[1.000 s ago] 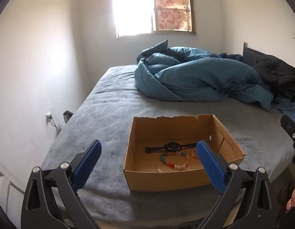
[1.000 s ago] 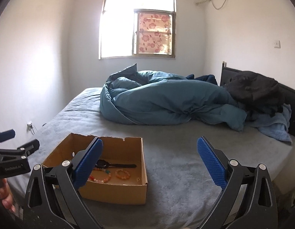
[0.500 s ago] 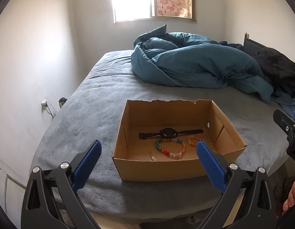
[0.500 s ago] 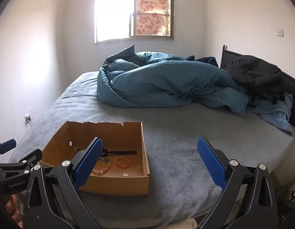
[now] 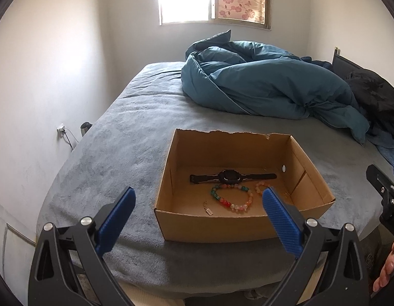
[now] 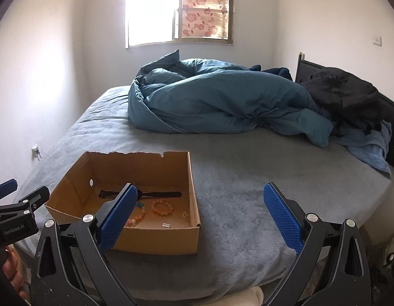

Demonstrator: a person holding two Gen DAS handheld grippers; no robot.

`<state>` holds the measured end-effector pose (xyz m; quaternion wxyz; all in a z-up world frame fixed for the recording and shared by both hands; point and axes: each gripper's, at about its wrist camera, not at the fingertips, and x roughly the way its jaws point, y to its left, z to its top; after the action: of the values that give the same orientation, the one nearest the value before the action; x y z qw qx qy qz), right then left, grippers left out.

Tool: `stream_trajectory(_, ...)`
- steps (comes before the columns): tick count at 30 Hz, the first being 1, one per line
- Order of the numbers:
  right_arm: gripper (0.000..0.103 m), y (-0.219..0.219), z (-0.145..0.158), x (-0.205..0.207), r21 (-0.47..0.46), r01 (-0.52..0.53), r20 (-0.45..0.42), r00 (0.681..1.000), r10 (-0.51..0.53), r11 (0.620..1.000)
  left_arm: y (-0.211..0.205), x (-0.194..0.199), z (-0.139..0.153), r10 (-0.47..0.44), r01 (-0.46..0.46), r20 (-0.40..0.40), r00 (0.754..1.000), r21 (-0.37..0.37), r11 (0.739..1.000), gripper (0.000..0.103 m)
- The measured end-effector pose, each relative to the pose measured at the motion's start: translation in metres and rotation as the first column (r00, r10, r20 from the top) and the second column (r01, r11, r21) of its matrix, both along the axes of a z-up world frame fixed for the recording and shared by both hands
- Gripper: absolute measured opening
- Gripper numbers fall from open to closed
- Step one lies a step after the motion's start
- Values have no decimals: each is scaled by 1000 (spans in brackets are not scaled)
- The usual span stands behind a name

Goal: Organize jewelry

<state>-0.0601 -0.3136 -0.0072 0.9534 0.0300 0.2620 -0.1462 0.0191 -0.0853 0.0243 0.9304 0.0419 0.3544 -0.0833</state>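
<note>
An open cardboard box [image 5: 209, 227] sits on the grey bed near its front edge. Inside lie a black watch [image 5: 231, 176], a multicoloured bead bracelet [image 5: 231, 200], an orange bead bracelet [image 5: 260, 186] and a small silver tag [image 5: 209, 210]. My left gripper [image 5: 198, 193] hovers open just in front of the box, holding nothing. In the right wrist view the box [image 6: 156, 239] is at lower left, with the watch [image 6: 158, 193] and orange bracelet [image 6: 162, 207] showing. My right gripper [image 6: 200, 188] is open and empty, to the right of the box above bare blanket.
A crumpled teal duvet [image 6: 222, 102] fills the back of the bed. Dark clothing [image 6: 342, 94] is piled against the black headboard at right. A wall socket with a cable [image 5: 62, 128] is on the left wall. The bed's front edge runs just below the box.
Both grippers have risen and tipped downward, so the box looks larger and its inside shows more fully. The jewelry has not moved, and both grippers stay open.
</note>
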Motion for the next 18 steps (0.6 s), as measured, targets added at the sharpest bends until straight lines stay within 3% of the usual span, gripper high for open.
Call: stream_trajectory(18, 95, -2, -2, -3, 5, 10, 1, 1000, -10, 1000, 2, -3, 0, 17, -17, 32, 999, 11, 1000, 97)
